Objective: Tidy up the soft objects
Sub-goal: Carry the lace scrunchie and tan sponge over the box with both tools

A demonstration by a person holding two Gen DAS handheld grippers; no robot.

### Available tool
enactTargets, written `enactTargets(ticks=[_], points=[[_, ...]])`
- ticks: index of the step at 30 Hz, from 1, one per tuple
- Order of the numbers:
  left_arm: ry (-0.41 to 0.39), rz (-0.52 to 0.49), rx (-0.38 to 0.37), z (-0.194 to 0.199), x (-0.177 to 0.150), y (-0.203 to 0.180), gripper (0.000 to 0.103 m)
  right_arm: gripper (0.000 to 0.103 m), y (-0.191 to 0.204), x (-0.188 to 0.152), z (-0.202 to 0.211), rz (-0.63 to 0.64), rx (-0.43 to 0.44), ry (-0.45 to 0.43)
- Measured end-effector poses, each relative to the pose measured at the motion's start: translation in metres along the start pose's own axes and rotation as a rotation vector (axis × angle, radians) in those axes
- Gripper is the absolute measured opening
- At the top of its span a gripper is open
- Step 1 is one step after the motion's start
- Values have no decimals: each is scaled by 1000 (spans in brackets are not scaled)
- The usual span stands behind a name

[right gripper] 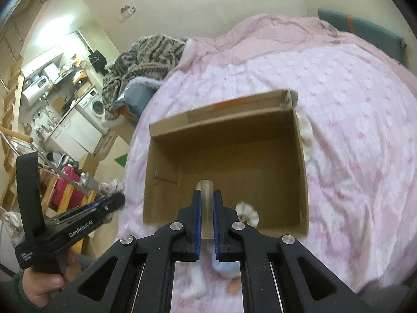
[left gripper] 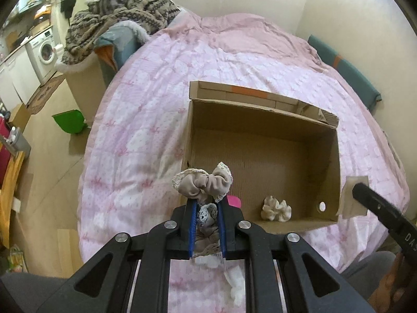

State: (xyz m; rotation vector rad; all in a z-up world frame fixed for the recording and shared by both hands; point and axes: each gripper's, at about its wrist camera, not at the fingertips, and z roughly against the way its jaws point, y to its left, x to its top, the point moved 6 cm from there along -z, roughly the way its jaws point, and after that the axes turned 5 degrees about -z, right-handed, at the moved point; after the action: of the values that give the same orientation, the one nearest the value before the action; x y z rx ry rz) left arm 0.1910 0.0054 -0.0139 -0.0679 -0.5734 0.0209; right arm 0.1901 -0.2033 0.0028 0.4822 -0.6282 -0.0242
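My left gripper (left gripper: 206,203) is shut on a beige scrunchie with lace trim (left gripper: 202,182), held above the near left corner of an open cardboard box (left gripper: 336,161). A cream scrunchie (left gripper: 276,208) lies in the box by its near wall, and a pink item (left gripper: 233,200) shows just behind the held scrunchie. My right gripper (right gripper: 207,193) is shut on a pale beige flat band (right gripper: 206,203) over the near edge of the box (right gripper: 161,156). The cream scrunchie (right gripper: 247,212) sits just right of its fingers. The left gripper (right gripper: 114,203) also shows at the left.
The box rests on a bed with a pink quilt (left gripper: 146,130). Light blue and white soft pieces (right gripper: 224,264) lie on the quilt below my right gripper. A white soft item (right gripper: 306,130) lies beside the box's right wall. A patterned knit blanket (left gripper: 125,13) is heaped at the bed's far left.
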Motion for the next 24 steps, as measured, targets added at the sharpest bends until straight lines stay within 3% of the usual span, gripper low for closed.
enactTargets(ticks=[8, 14, 20, 24], points=[[1, -32, 8, -39, 15, -4, 13, 9, -19, 13, -43, 2, -29, 17], [-4, -47, -8, -68, 14, -8, 13, 9, -36, 3, -70, -33, -17, 40], [-22, -64, 27, -86, 7, -4, 13, 10, -42, -11, -89, -9, -55, 84], [-11, -51, -22, -93, 1, -3, 13, 10, -45, -15, -96, -16, -54, 102]])
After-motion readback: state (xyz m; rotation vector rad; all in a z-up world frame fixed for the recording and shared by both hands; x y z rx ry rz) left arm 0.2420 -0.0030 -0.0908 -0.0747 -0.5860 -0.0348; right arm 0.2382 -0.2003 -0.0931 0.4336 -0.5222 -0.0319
